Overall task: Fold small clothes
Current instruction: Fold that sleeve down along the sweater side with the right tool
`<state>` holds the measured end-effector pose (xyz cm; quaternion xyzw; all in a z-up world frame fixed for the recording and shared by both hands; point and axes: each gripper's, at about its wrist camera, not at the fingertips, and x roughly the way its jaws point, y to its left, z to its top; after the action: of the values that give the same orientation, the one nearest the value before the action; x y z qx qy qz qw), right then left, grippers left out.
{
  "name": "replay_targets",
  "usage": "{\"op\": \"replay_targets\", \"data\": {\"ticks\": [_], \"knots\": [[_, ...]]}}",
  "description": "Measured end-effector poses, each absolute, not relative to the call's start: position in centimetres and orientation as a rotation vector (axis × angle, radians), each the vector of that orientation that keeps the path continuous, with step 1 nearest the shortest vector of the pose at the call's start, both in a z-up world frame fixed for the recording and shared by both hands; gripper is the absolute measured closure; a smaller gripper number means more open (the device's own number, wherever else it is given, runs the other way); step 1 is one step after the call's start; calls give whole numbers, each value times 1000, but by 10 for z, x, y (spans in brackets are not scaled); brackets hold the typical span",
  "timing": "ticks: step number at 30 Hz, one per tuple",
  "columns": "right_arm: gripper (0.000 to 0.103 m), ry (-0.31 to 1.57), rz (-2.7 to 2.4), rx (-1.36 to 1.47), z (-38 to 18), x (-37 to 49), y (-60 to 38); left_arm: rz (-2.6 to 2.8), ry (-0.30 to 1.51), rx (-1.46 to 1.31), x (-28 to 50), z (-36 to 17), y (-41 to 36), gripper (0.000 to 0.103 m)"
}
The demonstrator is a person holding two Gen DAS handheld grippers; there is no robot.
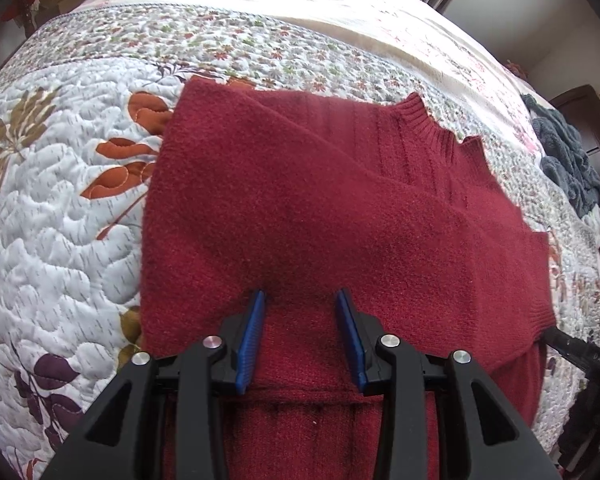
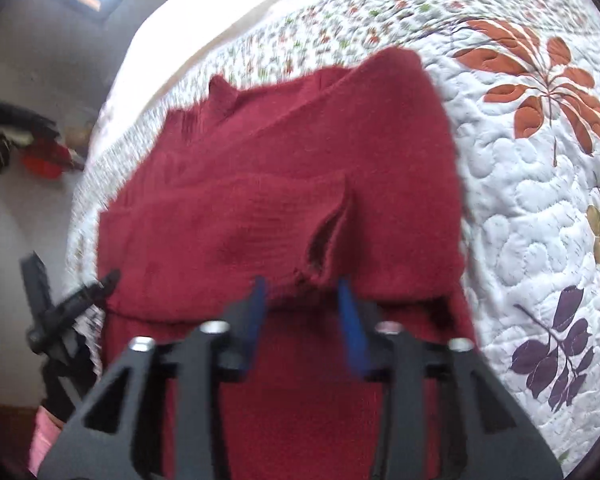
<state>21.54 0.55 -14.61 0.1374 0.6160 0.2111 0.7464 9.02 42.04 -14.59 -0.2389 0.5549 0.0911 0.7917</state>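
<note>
My left gripper (image 1: 300, 300) and right gripper (image 2: 302, 288) both stand wide, holding nothing, over the red sweater (image 1: 300, 200) lying on the quilted bed (image 1: 60, 240). I'd pinch the near hem evenly, both layers.

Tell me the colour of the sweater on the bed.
The sweater is dark red, a plain knit; the left wrist view shows it best.
</note>
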Motion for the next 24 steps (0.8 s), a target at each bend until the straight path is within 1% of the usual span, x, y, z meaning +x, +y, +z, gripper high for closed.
{"op": "replay_targets", "data": {"ticks": [2, 6, 8, 9, 10, 11, 13, 19, 21, 24], "knots": [[55, 1341, 469, 354, -144, 226, -2, 198, 1172, -541, 86, -136, 424, 65], [55, 1390, 462, 389, -157, 246, 0, 194, 1130, -540, 81, -120, 425, 65], [59, 1425, 479, 404, -167, 253, 8, 186, 1131, -534, 81, -118, 423, 65], [72, 1447, 472, 397, -173, 255, 12, 185, 1133, -526, 81, -117, 423, 65], [90, 1455, 469, 389, -175, 257, 16, 186, 1135, -515, 82, -118, 421, 65], [95, 1457, 468, 380, -175, 257, 20, 189, 1138, -500, 84, -119, 420, 65], [97, 1422, 477, 347, -163, 258, 25, 193, 1138, -485, 85, -120, 418, 65], [98, 1185, 526, 325, -104, 259, 17, 234, 1053, -461, 85, -111, 417, 64], [98, 1195, 485, 306, -109, 262, 14, 247, 1078, -443, 89, -118, 416, 64], [97, 1303, 419, 283, -142, 268, 11, 266, 1147, -415, 94, -138, 412, 64]]}}
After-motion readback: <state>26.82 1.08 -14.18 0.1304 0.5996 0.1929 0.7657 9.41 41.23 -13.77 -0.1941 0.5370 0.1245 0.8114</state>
